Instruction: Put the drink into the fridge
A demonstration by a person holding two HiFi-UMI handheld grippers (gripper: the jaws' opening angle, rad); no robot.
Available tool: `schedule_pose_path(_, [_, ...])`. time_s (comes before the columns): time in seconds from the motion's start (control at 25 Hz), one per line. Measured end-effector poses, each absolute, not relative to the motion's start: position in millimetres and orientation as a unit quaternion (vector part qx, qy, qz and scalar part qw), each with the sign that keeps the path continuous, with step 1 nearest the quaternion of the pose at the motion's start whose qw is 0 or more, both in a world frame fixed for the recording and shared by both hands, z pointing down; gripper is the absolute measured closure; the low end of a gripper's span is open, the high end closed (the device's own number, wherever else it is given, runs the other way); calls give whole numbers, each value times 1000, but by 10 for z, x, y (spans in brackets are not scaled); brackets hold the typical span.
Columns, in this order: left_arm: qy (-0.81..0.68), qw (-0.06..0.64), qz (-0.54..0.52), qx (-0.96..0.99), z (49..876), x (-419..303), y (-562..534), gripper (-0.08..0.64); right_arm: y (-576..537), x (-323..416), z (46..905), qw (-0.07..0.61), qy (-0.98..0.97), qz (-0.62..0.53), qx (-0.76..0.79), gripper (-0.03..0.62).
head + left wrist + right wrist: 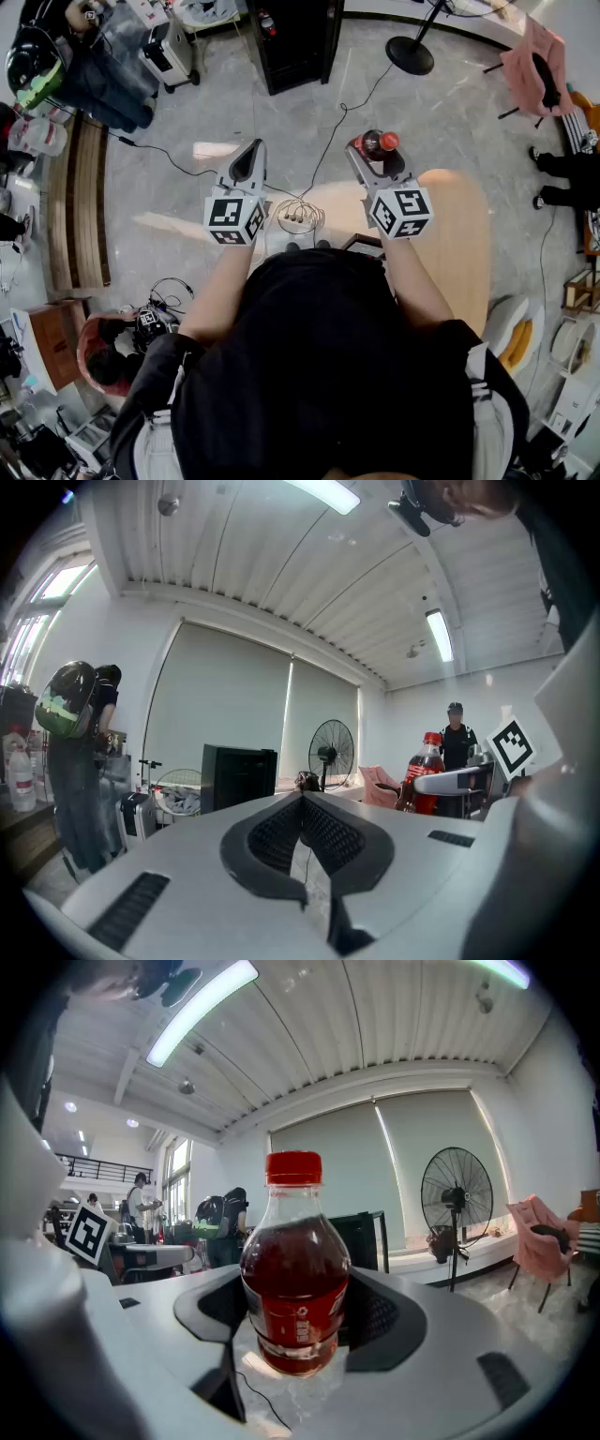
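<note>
Drink bottle [296, 1279], full of dark cola with a red cap [293, 1168] and a red label, stands upright between the jaws of the right gripper [296, 1314]. The dark pads press against its lower body from both sides, so the jaws stand wide and are clamped on the drink bottle. It is carried clear of the floor [441, 112]. In the head view the bottle [372, 143] sits at the front end of the right gripper [374, 156]. Its cap points away from the person, and a wooden table [459, 234] lies below and behind this gripper.

The left gripper [302, 797] is held level beside it, off to the right gripper's left and apart from it. Its jaws are drawn together with the tips meeting, and nothing sits between them. From the head view the left gripper [251, 150] shows the same narrow, closed wedge. In the left gripper view the bottle [425, 771] shows off to the right of these jaws.

Straight ahead of both grippers, well apart from them, stands the black fridge [295, 37]. It shows beyond the left jaws [239, 775] and just behind the bottle in the right gripper view [367, 1237]. A standing fan [457, 1194] and a pink chair [539, 1232] stand further to the right of the right gripper's jaws.
</note>
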State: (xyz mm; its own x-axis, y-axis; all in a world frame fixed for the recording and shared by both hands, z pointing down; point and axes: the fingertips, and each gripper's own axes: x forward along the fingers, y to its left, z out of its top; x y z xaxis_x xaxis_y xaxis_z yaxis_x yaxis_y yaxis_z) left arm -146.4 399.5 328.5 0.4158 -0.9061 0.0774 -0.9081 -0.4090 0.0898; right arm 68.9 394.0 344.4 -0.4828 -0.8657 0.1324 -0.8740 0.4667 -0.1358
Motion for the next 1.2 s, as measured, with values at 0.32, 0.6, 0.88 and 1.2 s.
schedule_pose_path(0.32, [-525, 70, 8, 848, 3265, -1581, 3980, 545, 3930, 639, 3450, 25, -849, 92, 520, 288])
schedule_pose_path(0.6, [-514, 84, 6, 854, 3343, -1566, 3946, 545, 3909, 648, 3398, 20, -847, 85, 525, 288])
schedule_pose_path(0.88, [-501, 86, 7, 861, 3388, -1719, 3890, 545, 3837, 465, 3453, 21, -846, 92, 525, 288])
schedule_pose_path(1.2, [-489, 101, 3, 867, 3484, -1884, 3776, 545, 3789, 297, 3530, 14, -845, 109, 523, 290])
